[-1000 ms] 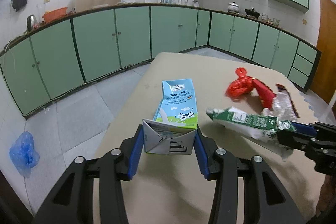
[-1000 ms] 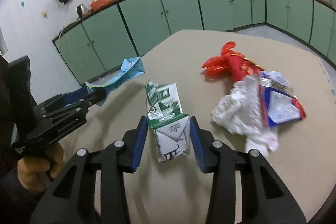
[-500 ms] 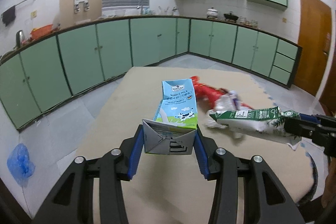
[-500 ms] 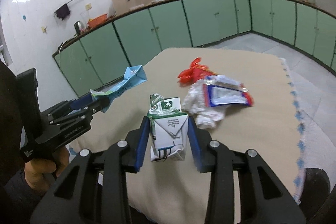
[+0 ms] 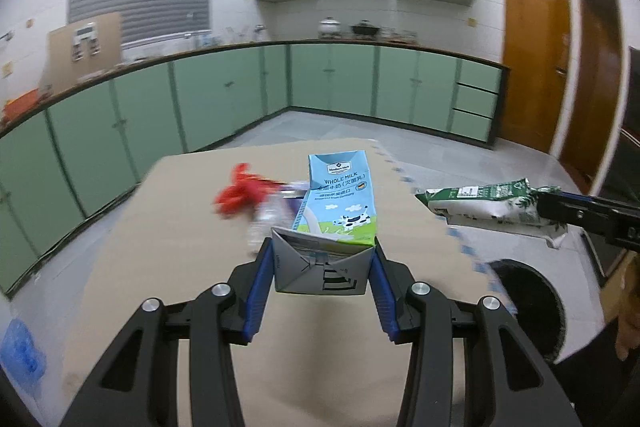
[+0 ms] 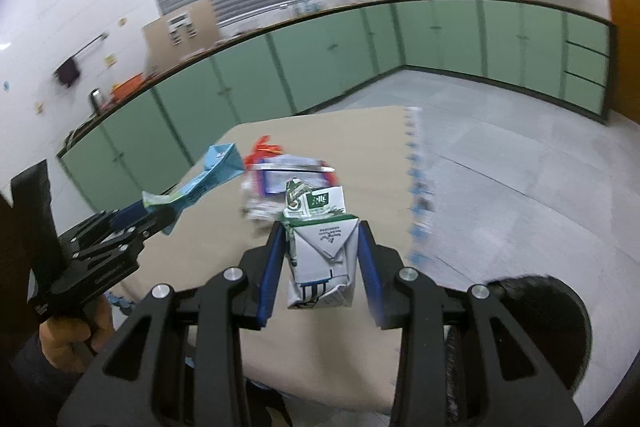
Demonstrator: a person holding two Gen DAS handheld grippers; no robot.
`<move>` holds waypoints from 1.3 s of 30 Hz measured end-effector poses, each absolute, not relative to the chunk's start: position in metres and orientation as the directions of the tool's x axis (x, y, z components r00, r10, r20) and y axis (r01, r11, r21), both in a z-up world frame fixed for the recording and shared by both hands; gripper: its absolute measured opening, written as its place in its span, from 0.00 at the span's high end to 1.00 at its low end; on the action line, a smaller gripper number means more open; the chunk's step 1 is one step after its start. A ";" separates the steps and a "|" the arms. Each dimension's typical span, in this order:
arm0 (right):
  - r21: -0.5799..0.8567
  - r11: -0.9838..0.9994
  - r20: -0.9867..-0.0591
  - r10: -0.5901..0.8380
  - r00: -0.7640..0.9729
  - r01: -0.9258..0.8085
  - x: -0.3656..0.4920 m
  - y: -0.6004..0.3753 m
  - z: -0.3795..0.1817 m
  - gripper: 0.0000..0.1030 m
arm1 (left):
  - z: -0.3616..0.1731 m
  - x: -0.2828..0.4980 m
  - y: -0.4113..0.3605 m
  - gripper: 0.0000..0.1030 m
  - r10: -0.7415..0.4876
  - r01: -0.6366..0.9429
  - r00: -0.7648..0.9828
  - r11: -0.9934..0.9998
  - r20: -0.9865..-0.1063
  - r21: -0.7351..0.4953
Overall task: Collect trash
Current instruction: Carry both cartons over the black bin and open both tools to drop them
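My left gripper (image 5: 322,255) is shut on the folded end of a blue whole-milk carton (image 5: 340,203), held in the air over the beige table (image 5: 180,247). In the right wrist view that blue carton (image 6: 212,175) sticks out of the left gripper (image 6: 156,215) at the left. A crushed green-and-white carton (image 6: 322,251) sits clamped in my right gripper (image 6: 322,237). The left wrist view shows this green carton (image 5: 480,205) at the right, beyond the table's edge. A red wrapper (image 5: 244,191) and a white-and-blue packet (image 6: 288,171) lie on the table.
A round black bin (image 5: 528,307) stands on the floor at the table's right edge, low in the right wrist view too (image 6: 560,331). Green cabinets line the walls, with wooden doors at the right. A blue bag (image 5: 18,351) lies on the floor. A person's hand (image 6: 68,343) grips the left tool.
Both grippers have risen and swung to the right with their cartons. The red wrapper and packet have slid left in view. The table's right edge and the black bin have come into view.
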State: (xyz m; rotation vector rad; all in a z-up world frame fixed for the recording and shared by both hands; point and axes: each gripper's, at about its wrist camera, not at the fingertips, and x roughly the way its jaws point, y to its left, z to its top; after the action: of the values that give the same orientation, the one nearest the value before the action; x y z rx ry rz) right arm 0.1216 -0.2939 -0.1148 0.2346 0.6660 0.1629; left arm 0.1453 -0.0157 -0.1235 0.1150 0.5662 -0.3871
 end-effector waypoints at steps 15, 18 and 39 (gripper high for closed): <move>0.307 0.905 -0.682 -0.007 0.731 0.296 0.042 -0.447 -0.183 0.66 | -0.150 0.118 -0.189 0.56 -0.548 0.655 0.598 0.754 -0.584 -0.037; 0.320 0.878 -0.706 -0.030 0.708 0.356 0.033 -0.470 -0.201 0.66 | -0.165 0.109 -0.227 0.56 -0.575 0.705 0.545 0.708 -0.610 -0.038; 0.324 0.797 -0.768 -0.093 0.634 0.509 0.022 -0.529 -0.251 0.56 | -0.265 0.100 -0.344 0.50 -0.516 0.790 0.389 0.613 -0.763 -0.012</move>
State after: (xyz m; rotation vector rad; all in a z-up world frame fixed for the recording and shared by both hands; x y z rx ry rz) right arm 0.0219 -0.5289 -0.2505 0.5582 0.8188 -0.3652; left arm 0.1000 -0.3442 -0.2650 0.3843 0.8107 -0.8565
